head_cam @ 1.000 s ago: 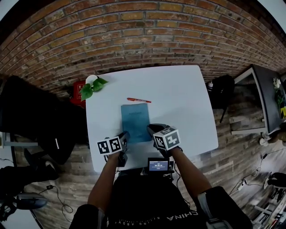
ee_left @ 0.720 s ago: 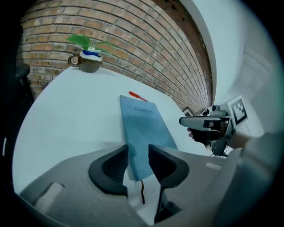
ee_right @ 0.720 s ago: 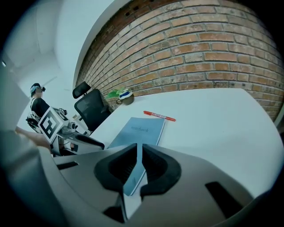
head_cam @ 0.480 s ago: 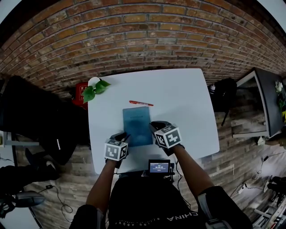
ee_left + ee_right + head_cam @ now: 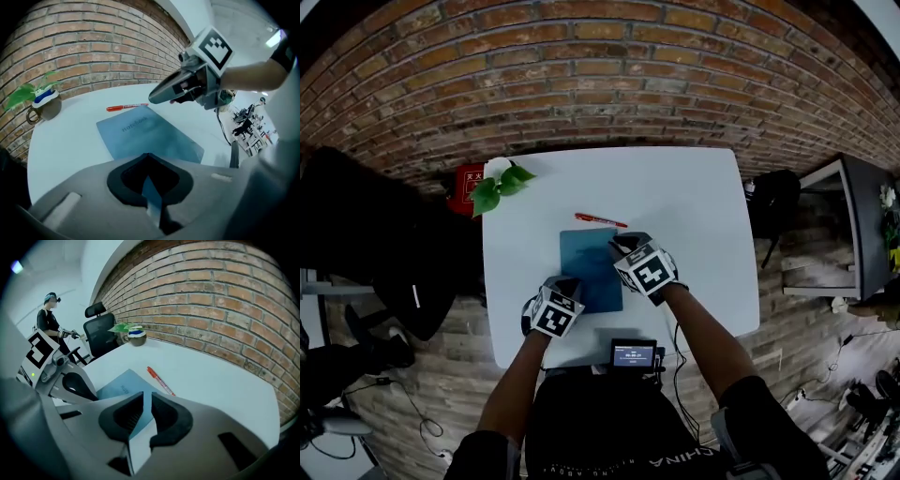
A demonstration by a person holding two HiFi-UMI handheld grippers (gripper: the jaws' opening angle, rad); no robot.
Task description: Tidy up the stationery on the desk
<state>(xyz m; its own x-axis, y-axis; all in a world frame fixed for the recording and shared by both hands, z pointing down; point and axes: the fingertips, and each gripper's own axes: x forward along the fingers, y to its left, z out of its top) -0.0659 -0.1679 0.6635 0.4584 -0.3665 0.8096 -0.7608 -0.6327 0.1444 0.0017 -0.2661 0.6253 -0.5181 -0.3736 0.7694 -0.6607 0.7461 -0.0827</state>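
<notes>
Because the blue notebook (image 5: 591, 272), lying flat on the desk (image 5: 694, 216) just short of the red pen (image 5: 600, 220), is thin, light and floppy, take it by an edge. Your left gripper (image 5: 569, 282) is clamped tight at its near-left corner, apparently empty. Your right gripper (image 5: 620, 243), jaws just eased apart, hovers over its far right edge, pinching nothing.

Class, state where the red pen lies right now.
In the head view the red pen lies on the white desk, just beyond the far edge of the blue notebook.
</notes>
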